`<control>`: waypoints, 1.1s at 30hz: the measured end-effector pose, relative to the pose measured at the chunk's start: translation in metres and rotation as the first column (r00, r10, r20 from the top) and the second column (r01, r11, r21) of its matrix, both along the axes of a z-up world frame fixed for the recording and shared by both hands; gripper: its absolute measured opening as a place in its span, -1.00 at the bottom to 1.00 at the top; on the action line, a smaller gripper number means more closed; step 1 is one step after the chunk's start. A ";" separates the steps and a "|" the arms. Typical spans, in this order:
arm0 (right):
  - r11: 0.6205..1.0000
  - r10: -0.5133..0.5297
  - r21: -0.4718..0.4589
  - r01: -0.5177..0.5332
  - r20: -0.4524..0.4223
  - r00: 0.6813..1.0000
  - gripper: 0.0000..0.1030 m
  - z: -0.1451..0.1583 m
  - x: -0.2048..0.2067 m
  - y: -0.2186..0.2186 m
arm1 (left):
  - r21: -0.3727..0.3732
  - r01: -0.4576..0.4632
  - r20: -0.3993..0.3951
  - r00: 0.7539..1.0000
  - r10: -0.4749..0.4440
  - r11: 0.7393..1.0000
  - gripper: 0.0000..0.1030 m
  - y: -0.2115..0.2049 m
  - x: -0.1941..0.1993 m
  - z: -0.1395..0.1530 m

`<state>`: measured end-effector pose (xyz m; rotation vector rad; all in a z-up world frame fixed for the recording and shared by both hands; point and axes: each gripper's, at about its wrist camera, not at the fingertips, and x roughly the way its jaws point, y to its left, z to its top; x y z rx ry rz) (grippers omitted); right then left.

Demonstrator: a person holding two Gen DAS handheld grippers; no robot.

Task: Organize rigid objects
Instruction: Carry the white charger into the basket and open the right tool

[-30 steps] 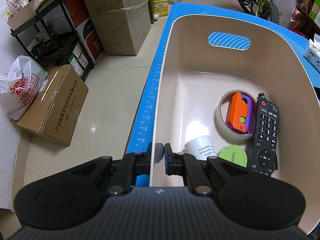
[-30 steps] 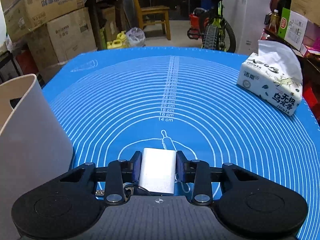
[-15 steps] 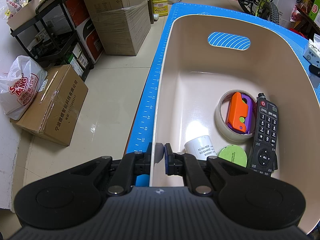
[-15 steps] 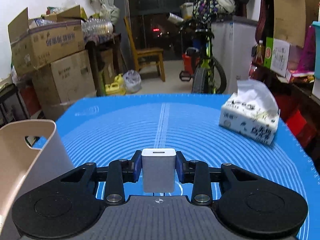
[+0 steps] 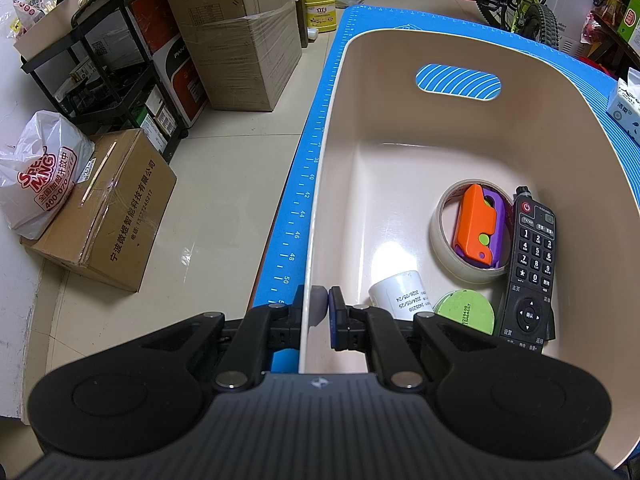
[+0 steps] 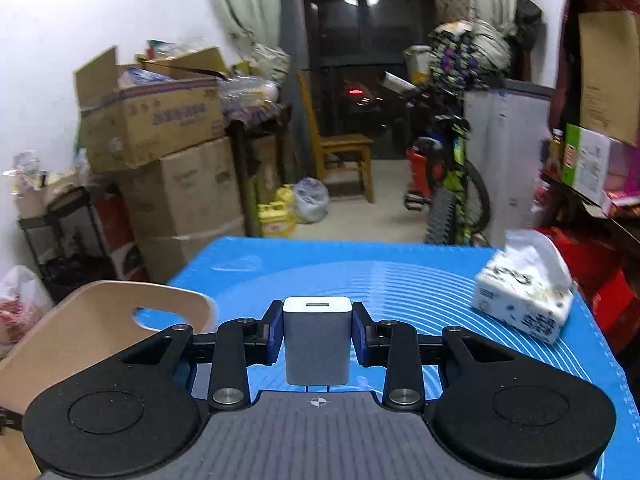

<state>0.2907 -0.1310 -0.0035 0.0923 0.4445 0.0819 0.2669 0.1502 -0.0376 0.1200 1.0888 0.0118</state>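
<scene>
My left gripper [image 5: 320,308] is shut on the near left rim of a beige plastic bin [image 5: 332,140] that stands on the blue mat. Inside the bin lie a tape roll [image 5: 440,236] with an orange and purple toy [image 5: 476,224] in it, a black remote [image 5: 532,264], a white bottle [image 5: 400,292] and a green lid [image 5: 464,312]. My right gripper [image 6: 318,330] is shut on a white USB charger [image 6: 317,344] and holds it above the blue mat [image 6: 400,288]. The bin's handle end [image 6: 100,320] shows at the left of that view.
A tissue pack [image 6: 524,304] lies on the mat at the right. Cardboard boxes [image 5: 108,212], a black rack [image 5: 92,80] and a white bag [image 5: 36,176] stand on the floor left of the table. A bicycle [image 6: 452,168] and a wooden chair [image 6: 340,156] are beyond the far edge.
My right gripper has lifted the charger off the mat and tilted upward, so the room shows ahead. The left gripper and the bin have not moved.
</scene>
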 end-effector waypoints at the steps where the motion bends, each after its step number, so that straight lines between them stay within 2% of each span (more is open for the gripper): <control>1: 1.000 0.020 0.000 -0.020 0.004 1.000 -0.17 0.004 -0.002 0.005 | 0.000 0.000 0.000 1.000 0.000 1.000 -0.78 0.000 0.000 0.000; 7: 0.991 0.136 0.008 -0.136 0.014 0.991 -0.17 0.020 -0.009 0.037 | -0.001 0.000 0.000 1.000 0.000 1.000 -0.78 0.000 0.000 0.000; 13: 0.975 0.222 0.002 -0.222 -0.016 0.975 -0.17 0.017 -0.009 0.074 | -0.004 0.001 0.000 1.000 -0.001 1.000 -0.78 0.000 0.000 0.000; 23: 0.953 0.286 -0.058 -0.298 -0.161 0.945 -0.17 -0.007 0.001 0.123 | -0.012 0.001 0.000 1.000 -0.001 1.000 -0.78 0.002 -0.001 0.000; 28: 0.938 0.297 -0.102 -0.332 -0.261 0.919 -0.17 -0.024 0.010 0.143 | -0.010 0.001 -0.001 1.000 -0.001 1.000 -0.79 0.002 -0.001 0.000; 33: 0.931 0.295 -0.108 -0.349 -0.343 0.892 -0.17 -0.032 0.018 0.150 | -0.010 0.002 -0.001 1.000 -0.002 1.000 -0.79 0.002 0.000 0.000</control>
